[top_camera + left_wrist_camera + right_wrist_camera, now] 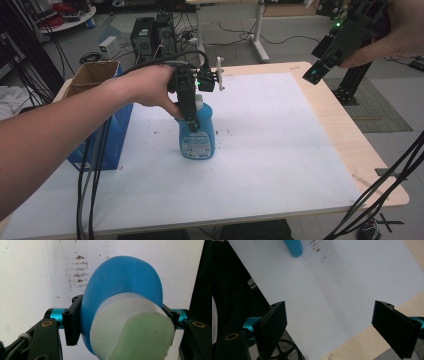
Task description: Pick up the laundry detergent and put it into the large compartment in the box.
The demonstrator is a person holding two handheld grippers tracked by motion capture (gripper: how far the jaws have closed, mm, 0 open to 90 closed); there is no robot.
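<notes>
Blue bottle (pixel 197 135) is seen standing upright near the middle of the white surface (pixel 280 150), just beside a blue cardboard box (pixel 102 125) at its left. It is held from above by the left gripper (pixel 191 117), whose two jaws are pressed against the opposite sides of the bottle shoulder, just below the white cap (pixel 132 327), as is shown in the left gripper view. The right gripper (pixel 316 74) is kept high over the far right corner of the surface, well apart from the bottle, with its jaws spread wide and nothing between them. A slip can be expected if the bottle is lifted, because the shoulder is rounded and smooth and the hold is placed high on it. The bottle could also be tipped against the box if it is swung to the left.
</notes>
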